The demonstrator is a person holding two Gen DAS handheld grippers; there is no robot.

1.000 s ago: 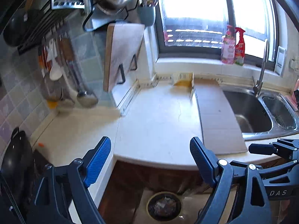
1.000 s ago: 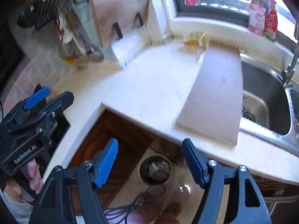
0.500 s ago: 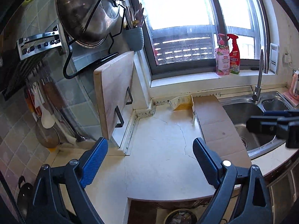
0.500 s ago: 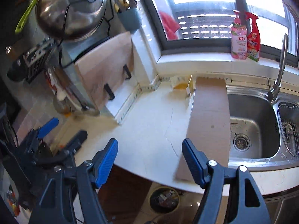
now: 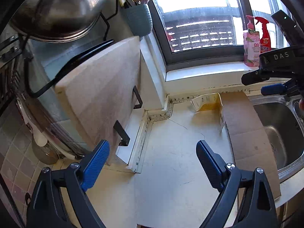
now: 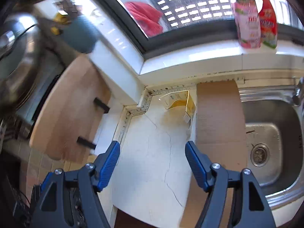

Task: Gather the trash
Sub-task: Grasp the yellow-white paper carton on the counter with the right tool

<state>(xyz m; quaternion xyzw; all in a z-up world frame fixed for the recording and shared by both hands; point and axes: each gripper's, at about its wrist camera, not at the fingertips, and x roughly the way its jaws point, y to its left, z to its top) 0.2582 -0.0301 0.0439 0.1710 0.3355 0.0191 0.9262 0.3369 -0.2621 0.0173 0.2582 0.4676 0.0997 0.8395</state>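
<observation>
An open white and yellow carton (image 5: 207, 102) (image 6: 179, 102) lies on its side in the back corner of the pale counter (image 5: 171, 161), against the edge of a flat brown cardboard sheet (image 5: 245, 133) (image 6: 218, 114). My left gripper (image 5: 152, 161) hovers open over the counter, well short of the carton, with nothing between its blue pads. In the right wrist view my right gripper (image 6: 153, 157) is open and empty too, pointing at the carton from a little way off. It also shows at the right edge of the left wrist view, as the right gripper (image 5: 266, 83) above the sink.
A steel sink (image 6: 275, 142) lies right of the cardboard, which overlaps its rim. A wooden cutting board (image 5: 98, 98) leans on a rack at the left under a hanging pot (image 5: 57, 9). Two spray bottles (image 5: 254, 43) stand on the window sill.
Both grippers moved forward from over the counter's front edge toward the back corner. The floor bin dropped out of view and the carton now looks nearer. Both stayed open.
</observation>
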